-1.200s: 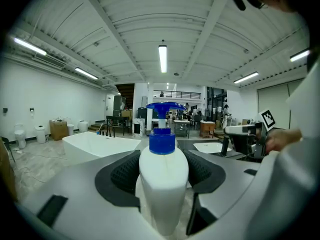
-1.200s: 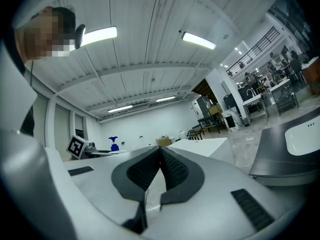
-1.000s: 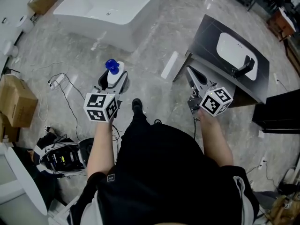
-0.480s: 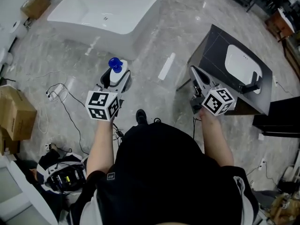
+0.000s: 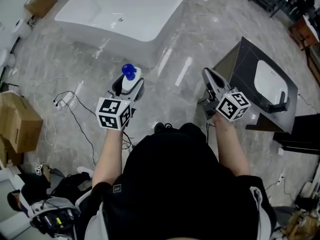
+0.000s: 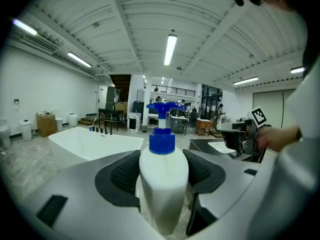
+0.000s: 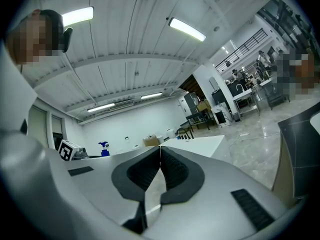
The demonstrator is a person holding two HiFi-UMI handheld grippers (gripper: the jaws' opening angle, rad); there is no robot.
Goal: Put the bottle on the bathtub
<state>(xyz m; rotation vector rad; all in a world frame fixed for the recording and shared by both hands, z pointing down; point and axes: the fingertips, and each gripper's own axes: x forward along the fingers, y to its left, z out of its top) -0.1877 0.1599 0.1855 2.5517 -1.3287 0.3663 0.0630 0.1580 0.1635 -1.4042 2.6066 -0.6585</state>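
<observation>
The pump bottle (image 6: 162,174) is clamped upright in the left gripper (image 5: 128,85), near but not yet at the bathtub (image 5: 116,42), so reaching and placing are left; the right gripper (image 7: 160,156) is closed and empty.

left gripper (image 5: 129,86) / right gripper (image 5: 206,73): grey, black ribbed fingers (image 7: 176,170), checker-marked cubes (image 5: 114,114) | top (image 5: 170,184): black, short sleeves

**Bottle** (image 5: 132,83): white body, blue pump and collar. **Bathtub** (image 5: 125,39): plain white. **Left tongs** (image 5: 128,87) and **right tongs** (image 5: 206,74): grey shells with black ribbed pads, and black-and-white square markers at the rear. **Floor** (image 5: 200,29): grey, veined like marble. **Box** (image 5: 17,119): brown. **Counter** (image 5: 245,59): black, with a white **basin** (image 5: 270,81).
</observation>
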